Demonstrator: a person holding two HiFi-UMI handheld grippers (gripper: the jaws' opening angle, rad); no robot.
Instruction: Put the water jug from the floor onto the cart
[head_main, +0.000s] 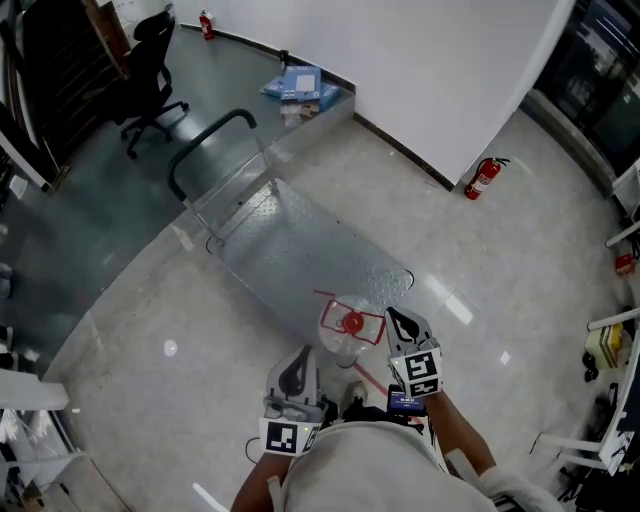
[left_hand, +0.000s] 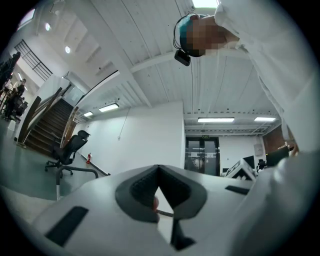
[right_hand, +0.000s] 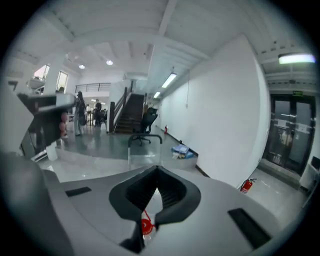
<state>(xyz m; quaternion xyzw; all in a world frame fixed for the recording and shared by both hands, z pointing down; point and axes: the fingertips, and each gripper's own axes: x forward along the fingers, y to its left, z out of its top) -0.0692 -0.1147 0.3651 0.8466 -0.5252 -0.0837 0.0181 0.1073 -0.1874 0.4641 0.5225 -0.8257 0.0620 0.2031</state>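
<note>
The water jug (head_main: 351, 327), clear with a red cap, stands upright at the near end of the platform cart (head_main: 300, 245). The head view does not show whether its base rests on the cart's deck or on the floor just in front of it. The cart's black handle (head_main: 208, 140) rises at the far end, away from the person.

The right gripper (head_main: 398, 320) hovers just beside the jug, on the jug's right. Its jaws are pressed together at the tips with nothing between them. In the right gripper view the red cap (right_hand: 145, 226) shows low down through the gap behind the tips of that gripper (right_hand: 158, 173).

The left gripper (head_main: 298, 365) sits lower in the head view, close to the person's body and apart from the jug. Its own view shows this gripper (left_hand: 159, 170) clenched too, tips meeting and holding nothing.

A red fire extinguisher (head_main: 483, 177) stands against the white wall, well apart from the cart. A black office chair (head_main: 150, 70) stands beyond the handle.
</note>
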